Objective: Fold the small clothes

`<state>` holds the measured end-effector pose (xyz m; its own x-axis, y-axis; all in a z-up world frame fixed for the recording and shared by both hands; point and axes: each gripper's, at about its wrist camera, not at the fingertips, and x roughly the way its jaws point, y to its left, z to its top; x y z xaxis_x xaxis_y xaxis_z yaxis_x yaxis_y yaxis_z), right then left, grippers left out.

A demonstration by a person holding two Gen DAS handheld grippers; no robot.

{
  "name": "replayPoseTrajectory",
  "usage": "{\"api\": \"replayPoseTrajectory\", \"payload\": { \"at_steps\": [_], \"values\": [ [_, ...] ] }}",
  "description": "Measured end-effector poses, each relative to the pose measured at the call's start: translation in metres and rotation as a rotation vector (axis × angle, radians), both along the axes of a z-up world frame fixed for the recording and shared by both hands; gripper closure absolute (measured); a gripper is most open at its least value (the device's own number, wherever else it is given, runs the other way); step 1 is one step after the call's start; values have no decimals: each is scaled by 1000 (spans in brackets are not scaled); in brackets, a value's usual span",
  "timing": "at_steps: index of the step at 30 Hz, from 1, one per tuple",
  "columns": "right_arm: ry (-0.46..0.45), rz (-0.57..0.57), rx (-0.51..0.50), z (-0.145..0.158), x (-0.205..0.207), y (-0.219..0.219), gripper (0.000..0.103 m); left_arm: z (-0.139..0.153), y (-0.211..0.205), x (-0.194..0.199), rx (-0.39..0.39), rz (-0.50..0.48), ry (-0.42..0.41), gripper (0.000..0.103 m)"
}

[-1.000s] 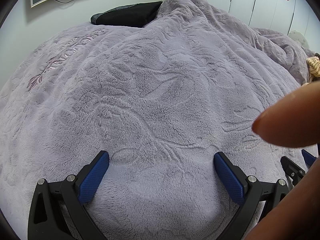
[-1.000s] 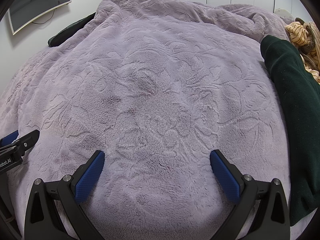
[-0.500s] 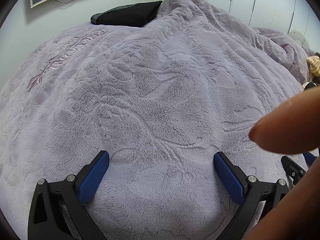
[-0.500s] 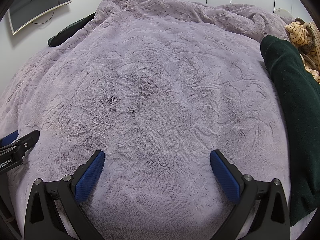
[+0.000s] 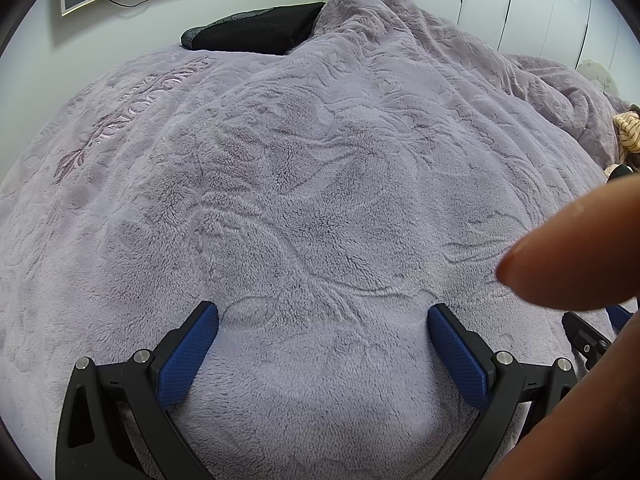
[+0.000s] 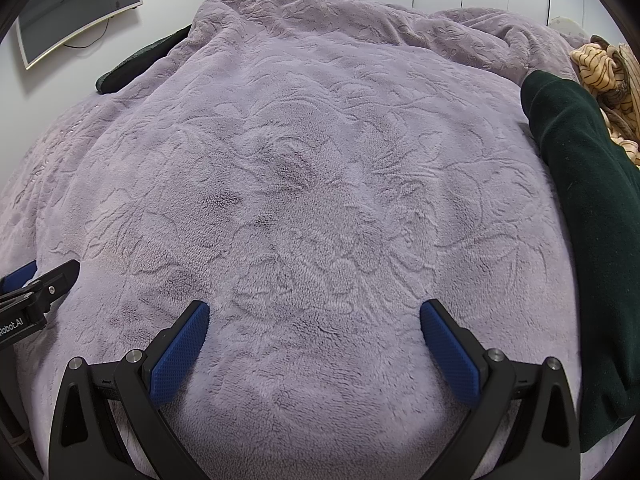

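My left gripper (image 5: 323,314) stands open just above a lilac plush blanket (image 5: 320,180), nothing between its blue pads. My right gripper (image 6: 314,314) is open too, low over the same blanket (image 6: 312,168). A dark green garment (image 6: 588,208) lies along the right edge of the right wrist view, to the right of the right gripper. A crumpled tan striped cloth (image 6: 604,68) sits beyond it at the far right, also glimpsed in the left wrist view as tan cloth (image 5: 630,132). A blurred fingertip (image 5: 568,252) covers the right side of the left wrist view.
A black pillow (image 5: 256,32) lies at the head of the bed by the wall. A curved monitor (image 6: 76,8) hangs on the left wall. White wardrobe doors (image 5: 540,4) stand behind the bed. The other gripper's tip (image 6: 44,284) shows at the left edge.
The fingertip in the left wrist view has shifted slightly left and down. Both grippers stay still and open.
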<state>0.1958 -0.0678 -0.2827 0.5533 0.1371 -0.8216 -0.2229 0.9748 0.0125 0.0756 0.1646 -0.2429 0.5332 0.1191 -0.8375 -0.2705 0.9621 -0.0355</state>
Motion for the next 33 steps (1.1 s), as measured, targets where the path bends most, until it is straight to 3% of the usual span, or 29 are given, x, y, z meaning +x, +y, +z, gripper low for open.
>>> {"api": "replayPoseTrajectory", "payload": {
  "at_steps": [33],
  "values": [
    [0, 0, 0, 0, 0, 0, 0, 1, 2, 1, 2, -2, 0, 0]
  ]
}}
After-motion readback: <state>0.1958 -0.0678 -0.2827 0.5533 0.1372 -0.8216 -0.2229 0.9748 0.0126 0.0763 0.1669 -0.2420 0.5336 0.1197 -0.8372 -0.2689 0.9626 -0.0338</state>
